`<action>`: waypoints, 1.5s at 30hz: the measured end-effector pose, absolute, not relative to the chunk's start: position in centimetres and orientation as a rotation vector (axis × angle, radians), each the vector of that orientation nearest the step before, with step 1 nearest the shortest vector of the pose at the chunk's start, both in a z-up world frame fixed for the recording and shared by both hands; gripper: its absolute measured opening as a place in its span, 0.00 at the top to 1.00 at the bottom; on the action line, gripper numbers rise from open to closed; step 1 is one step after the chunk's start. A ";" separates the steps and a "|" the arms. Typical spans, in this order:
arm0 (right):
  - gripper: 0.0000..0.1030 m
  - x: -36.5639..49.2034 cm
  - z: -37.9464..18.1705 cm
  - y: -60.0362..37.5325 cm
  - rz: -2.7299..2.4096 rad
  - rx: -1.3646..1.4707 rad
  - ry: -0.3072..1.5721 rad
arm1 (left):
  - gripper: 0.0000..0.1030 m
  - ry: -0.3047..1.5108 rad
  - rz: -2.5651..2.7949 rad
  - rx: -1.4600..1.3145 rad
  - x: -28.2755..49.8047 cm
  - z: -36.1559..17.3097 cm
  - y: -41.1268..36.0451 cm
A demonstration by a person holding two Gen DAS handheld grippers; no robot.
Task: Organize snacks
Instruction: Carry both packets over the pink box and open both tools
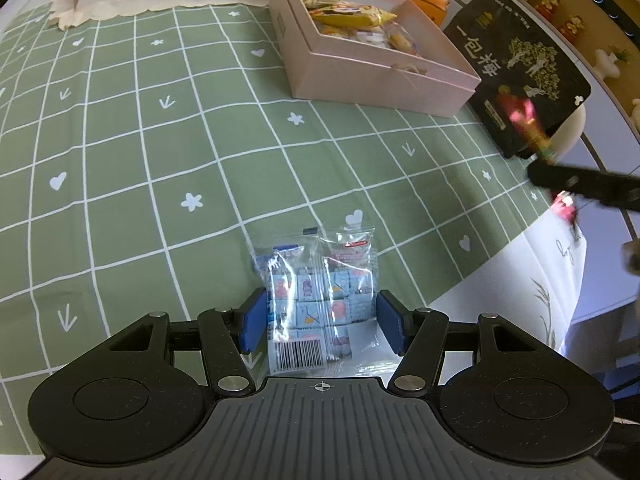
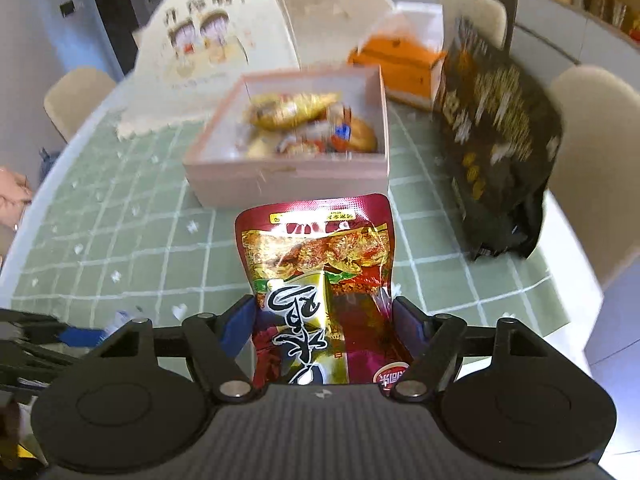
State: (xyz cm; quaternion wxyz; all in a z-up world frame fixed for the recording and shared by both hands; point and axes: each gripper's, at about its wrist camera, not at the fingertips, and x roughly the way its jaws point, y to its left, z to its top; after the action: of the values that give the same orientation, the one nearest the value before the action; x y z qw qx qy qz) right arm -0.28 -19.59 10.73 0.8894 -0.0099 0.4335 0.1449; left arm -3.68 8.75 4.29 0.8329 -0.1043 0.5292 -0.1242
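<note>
A pink box (image 1: 384, 76) holding several snack packs stands at the far side of the green checked tablecloth; it also shows in the right wrist view (image 2: 288, 176). My left gripper (image 1: 322, 320) is open, its blue pads on either side of a clear bag of small blue candy packs (image 1: 316, 300) lying on the cloth. My right gripper (image 2: 326, 328) is shut on a red and gold snack pouch (image 2: 320, 280), held above the table in front of the box. The right gripper appears blurred at the right edge of the left wrist view (image 1: 576, 184).
A large black snack bag (image 1: 520, 72) leans right of the box, also in the right wrist view (image 2: 496, 152). An orange tissue box (image 2: 400, 64) stands behind. A cream paper bag (image 2: 216, 40) stands at the back left. Chairs (image 2: 592, 152) ring the table. The table edge is near at right.
</note>
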 end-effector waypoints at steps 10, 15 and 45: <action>0.28 -0.9 15.8 -20.1 0.261 -0.018 0.757 | 0.38 0.760 -0.315 -0.286 4.9 15.1 8.7; 0.28 0.1 15.6 -19.3 0.249 -0.028 0.751 | 0.37 0.736 -0.321 -0.298 14.2 14.8 6.6; 0.13 7.2 10.0 -12.3 0.182 -0.039 0.816 | 0.39 0.839 -0.150 -0.380 -1.3 4.1 10.9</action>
State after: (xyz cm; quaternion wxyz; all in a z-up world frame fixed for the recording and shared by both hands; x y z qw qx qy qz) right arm 7.18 -12.27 10.03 0.9136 -0.0189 0.3964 0.0884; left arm -1.28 10.88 4.06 0.8932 -0.1830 0.4043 -0.0723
